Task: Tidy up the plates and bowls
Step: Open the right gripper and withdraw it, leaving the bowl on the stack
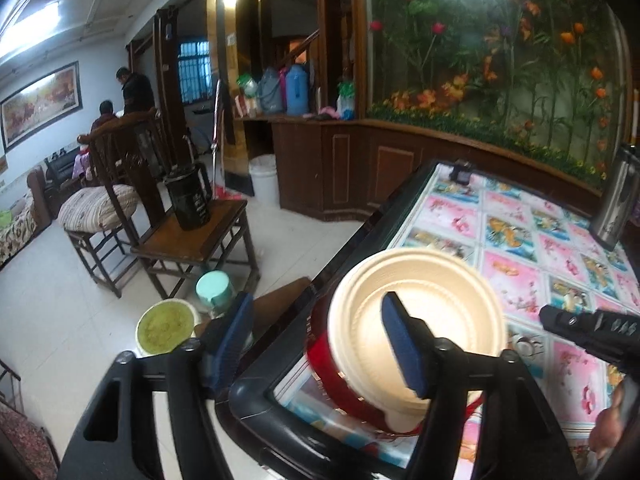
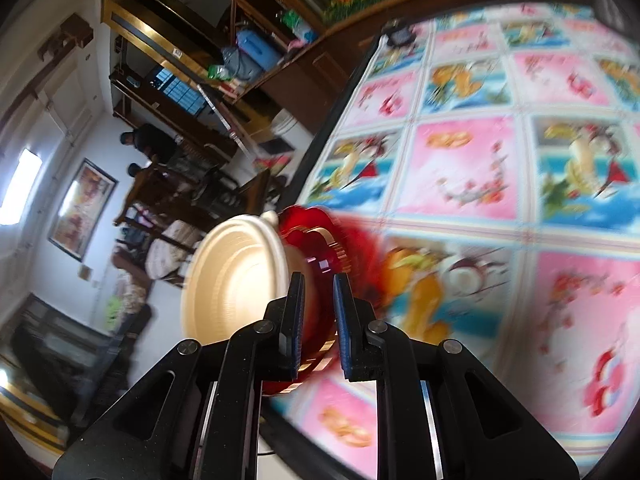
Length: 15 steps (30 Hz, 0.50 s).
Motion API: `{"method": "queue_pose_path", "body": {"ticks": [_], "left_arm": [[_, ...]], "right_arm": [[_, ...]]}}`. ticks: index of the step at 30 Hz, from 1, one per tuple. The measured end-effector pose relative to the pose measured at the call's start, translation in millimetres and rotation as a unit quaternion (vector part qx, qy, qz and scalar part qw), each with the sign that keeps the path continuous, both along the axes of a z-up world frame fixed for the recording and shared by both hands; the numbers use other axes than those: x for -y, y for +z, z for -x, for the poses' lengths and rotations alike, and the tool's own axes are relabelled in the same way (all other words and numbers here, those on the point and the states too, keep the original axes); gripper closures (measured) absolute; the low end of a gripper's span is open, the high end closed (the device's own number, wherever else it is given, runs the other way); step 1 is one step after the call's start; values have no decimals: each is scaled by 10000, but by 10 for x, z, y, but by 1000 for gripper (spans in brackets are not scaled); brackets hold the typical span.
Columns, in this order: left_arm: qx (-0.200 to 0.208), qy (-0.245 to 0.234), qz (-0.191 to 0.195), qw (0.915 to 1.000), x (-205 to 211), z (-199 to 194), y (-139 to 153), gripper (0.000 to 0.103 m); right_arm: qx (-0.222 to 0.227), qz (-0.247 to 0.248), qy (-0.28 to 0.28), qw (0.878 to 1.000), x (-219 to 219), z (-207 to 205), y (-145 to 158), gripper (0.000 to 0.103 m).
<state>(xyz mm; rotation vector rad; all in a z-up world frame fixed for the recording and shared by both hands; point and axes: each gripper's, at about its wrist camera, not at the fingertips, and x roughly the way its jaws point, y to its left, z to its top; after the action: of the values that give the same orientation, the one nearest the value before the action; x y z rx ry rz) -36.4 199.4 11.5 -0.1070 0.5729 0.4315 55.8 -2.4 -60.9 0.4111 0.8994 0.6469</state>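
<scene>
Setting: home living/dining room. Table [image 1: 520, 216] with floral pictured cover, 3 o'clock. Wooden chairs [image 1: 188, 236] on white tile floor, 9 o'clock. Framed painting [image 1: 40, 100] on wall and sofa [image 1: 24, 216], 10 o'clock. Thermoses [image 1: 297, 90] on wooden counter, 12 o'clock. Flower mural [image 1: 500, 60], 1 o'clock.

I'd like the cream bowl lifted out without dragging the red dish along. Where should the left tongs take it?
Pinch the cream bowl by its wide rim, near-left side, coming from the table corner. It tilts open toward the open left tongs, one finger lies across its inside, and the rim stands proud of the red dish.
</scene>
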Motion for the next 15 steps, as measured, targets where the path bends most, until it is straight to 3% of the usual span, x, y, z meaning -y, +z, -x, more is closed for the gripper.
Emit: {"method": "queue_pose_path", "body": {"ticks": [8,15], "left_arm": [[238,-103,-422,9988,349,2,118,20],[273,-335,-316,9986,521,35,94,18]], "right_arm": [[429,158,108,9989,195,155,-49,89],[622,66,245,9977,259,256,-5,88]]}}
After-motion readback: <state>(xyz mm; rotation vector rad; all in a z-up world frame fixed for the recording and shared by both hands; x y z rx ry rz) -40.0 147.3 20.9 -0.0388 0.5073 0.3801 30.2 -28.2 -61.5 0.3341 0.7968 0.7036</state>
